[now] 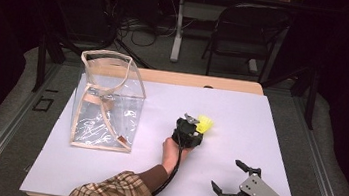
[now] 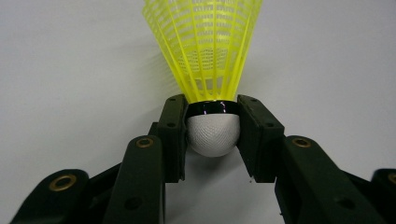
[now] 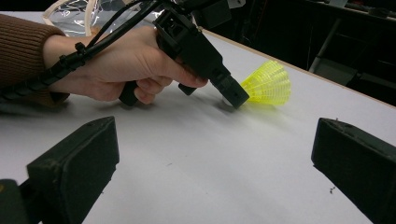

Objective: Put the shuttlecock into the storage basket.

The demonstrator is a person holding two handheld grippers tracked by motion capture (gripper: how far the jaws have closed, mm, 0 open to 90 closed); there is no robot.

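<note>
- Yellow shuttlecock (image 2: 201, 60) sits center frame in the high view, just right of middle on the white table (image 1: 240, 116); its mesh skirt fans toward the upper right.
- In the left gripper view its white cork head, w/ a dark band above, is pinched between the two black jaws, one pad on each side; skirt rises to the top edge.
- Left gripper (image 1: 194, 126) is clenched on that head; the person's left hand (image 3: 126, 65) wraps the grip, plaid sleeve coming in from the bottom center of the high view.
- In the right gripper view the shuttlecock lies low on the table, skirt pointing right.
- Right gripper (image 1: 230, 178), lower right of the high view, has jaws spread wide w/ nothing between them, well apart from the shuttlecock.
- Clear plastic bag (image 1: 106, 102) w/ beige trim stands upright, left of center.
- Dark folding chair (image 1: 243, 31) beyond the table, upper right.
</note>
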